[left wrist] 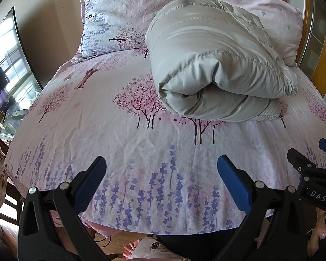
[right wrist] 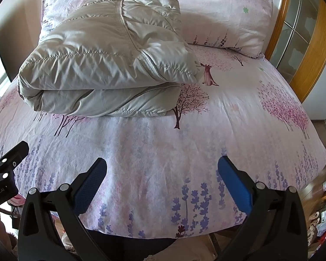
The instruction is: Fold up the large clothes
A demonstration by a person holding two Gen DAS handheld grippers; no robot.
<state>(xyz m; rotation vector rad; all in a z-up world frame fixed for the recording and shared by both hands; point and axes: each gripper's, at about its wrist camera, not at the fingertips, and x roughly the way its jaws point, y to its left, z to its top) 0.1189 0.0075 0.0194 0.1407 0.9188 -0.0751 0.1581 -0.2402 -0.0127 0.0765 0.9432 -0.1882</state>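
The grey padded jacket (left wrist: 215,65) lies folded mid-bed (left wrist: 141,152), toward the pillows (right wrist: 223,17). Left claw (left wrist: 160,174) and right claw (right wrist: 163,174) hover spread and empty over the foot edge; folding looks finished, perhaps only tidying remains.

Folded padded jacket (left wrist: 217,65) at 12–1 o'clock in the left wrist view: uniform pale grey with a satin sheen, stitched in matching grey, no print. Bed sheet (left wrist: 119,143): pale pink to white ground, pink blossom trees with dark trunks across the centre, purple lavender sprigs along the 6 o'clock edge; the pillow (right wrist: 228,15) at 12–2 o'clock in the right wrist view is pink with small blue and green flowers. Left gripper (left wrist: 160,169) and right gripper (right wrist: 162,169): black frames, blue textured finger pads; headboard (right wrist: 308,50) at 2 o'clock is orange-brown wood.
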